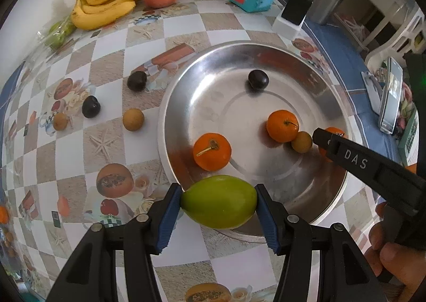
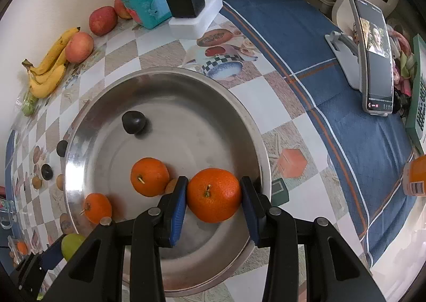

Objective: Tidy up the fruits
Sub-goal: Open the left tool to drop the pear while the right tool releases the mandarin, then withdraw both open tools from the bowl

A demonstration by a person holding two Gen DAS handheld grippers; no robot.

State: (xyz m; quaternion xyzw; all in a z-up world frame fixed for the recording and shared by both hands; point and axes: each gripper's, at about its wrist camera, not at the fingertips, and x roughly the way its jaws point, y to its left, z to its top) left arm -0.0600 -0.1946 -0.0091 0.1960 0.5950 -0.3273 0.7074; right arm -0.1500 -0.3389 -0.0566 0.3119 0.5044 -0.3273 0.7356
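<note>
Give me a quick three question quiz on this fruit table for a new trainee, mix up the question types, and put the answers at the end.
1. True or false: the left gripper is shut on a banana.
2. Multiple choice: what does the right gripper hold? A) a dark plum B) an orange C) an apple
3. Short answer: how many dark plums lie inside the metal bowl?

Key
1. False: it holds the green fruit at the bowl's near rim.
2. B: the orange, over the bowl.
3. One, the dark plum; two others lie on the tablecloth.
</note>
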